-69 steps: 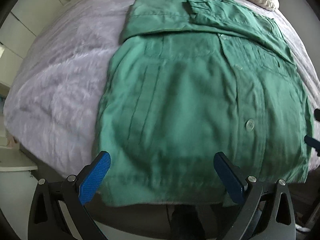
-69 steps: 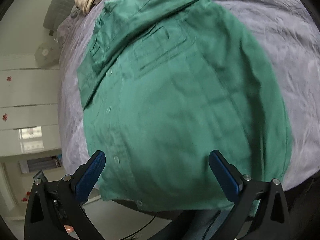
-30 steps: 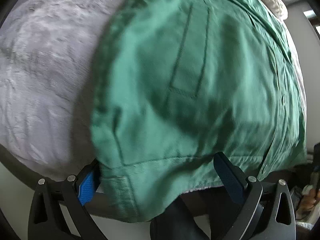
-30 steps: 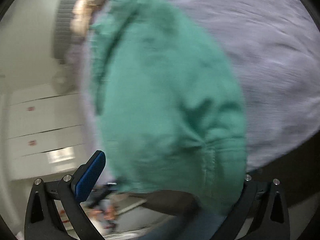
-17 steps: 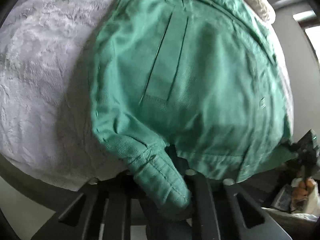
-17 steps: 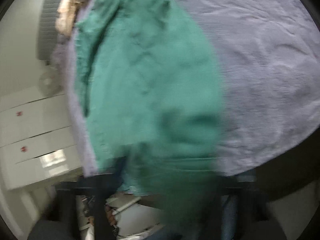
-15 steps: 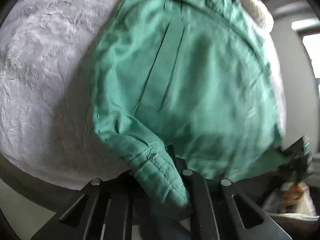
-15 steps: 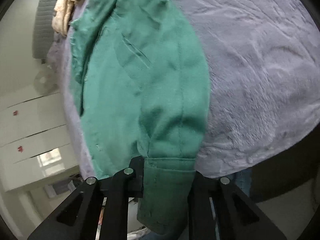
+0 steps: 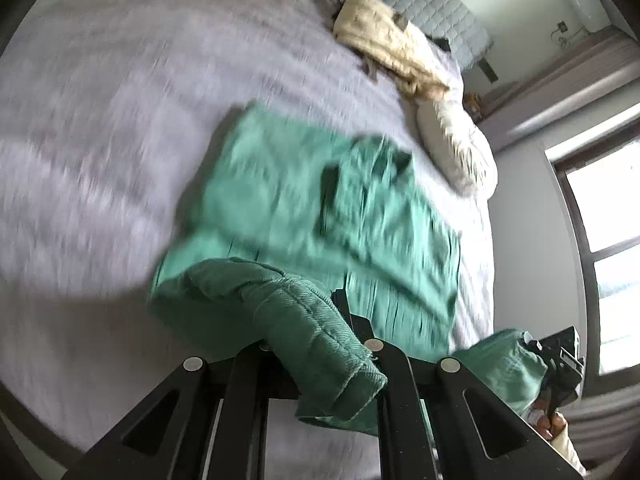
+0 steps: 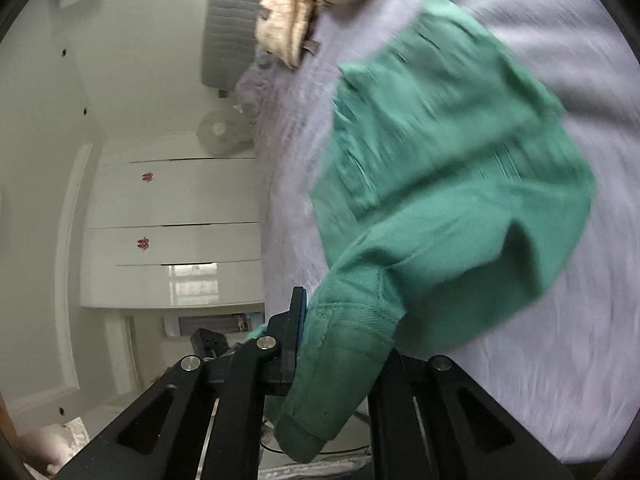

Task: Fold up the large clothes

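A green shirt point(image 9: 320, 208) lies on a grey bedspread point(image 9: 100, 140), sleeves folded in. My left gripper point(image 9: 316, 340) is shut on the shirt's bottom hem at its left corner and holds it raised above the bed. My right gripper point(image 10: 340, 344) is shut on the hem's right corner of the shirt point(image 10: 440, 168), also raised. The right gripper also shows at the right edge of the left wrist view point(image 9: 556, 356), with hem cloth in it. The lifted hem hangs over the fingers and hides the pads.
A cream pillow point(image 9: 460, 148) and a beige garment point(image 9: 388, 48) lie near the quilted headboard point(image 9: 432, 4). A white wardrobe point(image 10: 172, 236) and a fan point(image 10: 220, 132) stand beside the bed. A window point(image 9: 604, 248) is at the right.
Both grippers closed on the shirt's bottom hem corners, then lifted them and carried them toward the collar. The lower half of the shirt has risen off the bed.
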Demonstrator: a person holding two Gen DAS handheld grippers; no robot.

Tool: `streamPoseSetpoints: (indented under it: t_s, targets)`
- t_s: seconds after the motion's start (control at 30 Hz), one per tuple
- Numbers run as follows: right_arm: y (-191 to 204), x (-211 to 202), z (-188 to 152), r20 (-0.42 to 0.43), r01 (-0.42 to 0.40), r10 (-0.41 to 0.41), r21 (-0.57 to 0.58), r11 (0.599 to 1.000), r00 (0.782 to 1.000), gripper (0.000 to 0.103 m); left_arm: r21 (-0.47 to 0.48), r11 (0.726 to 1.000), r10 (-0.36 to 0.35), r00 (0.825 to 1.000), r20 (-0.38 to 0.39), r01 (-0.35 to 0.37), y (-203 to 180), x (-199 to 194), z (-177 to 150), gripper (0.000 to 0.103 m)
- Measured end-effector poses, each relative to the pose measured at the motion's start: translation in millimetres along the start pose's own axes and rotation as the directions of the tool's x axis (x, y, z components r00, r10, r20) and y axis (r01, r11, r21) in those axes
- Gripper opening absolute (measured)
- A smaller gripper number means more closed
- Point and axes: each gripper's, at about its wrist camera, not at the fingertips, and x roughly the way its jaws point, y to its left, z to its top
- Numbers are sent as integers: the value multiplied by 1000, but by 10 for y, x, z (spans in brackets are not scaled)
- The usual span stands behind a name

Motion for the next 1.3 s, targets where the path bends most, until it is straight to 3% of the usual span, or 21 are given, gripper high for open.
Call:
streamPoseSetpoints:
  t_s: [0.13,0.3,0.5,0.63,0.7,0.73,0.77,0.83,0.87,0.93,0.97,1.07,1.13,1.27,1.3]
  targets:
    - [130,128,585,64,21,-20,-9,1000,998,11,53,997,63,998,23,-64,-79,267,546,12]
    - [-22,333,1170,124,82,-87,50,995,988,11,110,987,118,993,-8,-116,-33,799,1169,12]
    - [-394,729,1723,144,210,-226,115,971,964,11,141,973,197,976,-91,-183,43,1576,1527,12]
    - [-653,939,1918,135,249,-274,176,952,952,11,136,968,231,962,-145,-212,99,1827,1597,15]
    - [-724,980,1956,132,244,-273,200,949,953,15,145,964,244,960,-137,-224,107,1807,1617,25]
    - [-750,983,1970,126,244,-275,217,945,953,15,159,957,262,957,-122,-242,96,1764,1622,40]
    - [-760,983,1984,119,244,-276,229,942,954,16,173,945,295,950,-98,-276,80,1707,1623,72]
    - [-753,946,1998,108,234,-266,240,942,958,24,192,915,361,933,8,-355,37,1498,1634,93]
    - [-733,933,2004,110,234,-265,234,943,958,29,203,910,362,931,39,-362,17,1414,1647,93]
    - [-629,857,2014,138,239,-269,198,950,953,72,207,904,371,927,59,-375,16,1321,1693,93]
    - [-558,812,2029,160,246,-274,172,954,948,77,202,899,383,921,69,-389,30,1300,1714,93]
    - [-369,731,2066,192,336,-348,91,937,918,76,191,885,419,905,69,-424,111,1371,1749,93]
    - [-281,737,2072,188,430,-429,40,902,883,72,176,886,431,902,31,-430,192,1515,1730,93]
    - [-261,794,2043,199,624,-606,-38,780,770,67,178,875,460,888,-15,-450,283,1762,1605,93]
    - [-286,796,2027,204,676,-656,-50,735,727,67,184,871,466,884,-22,-455,303,1789,1577,93]
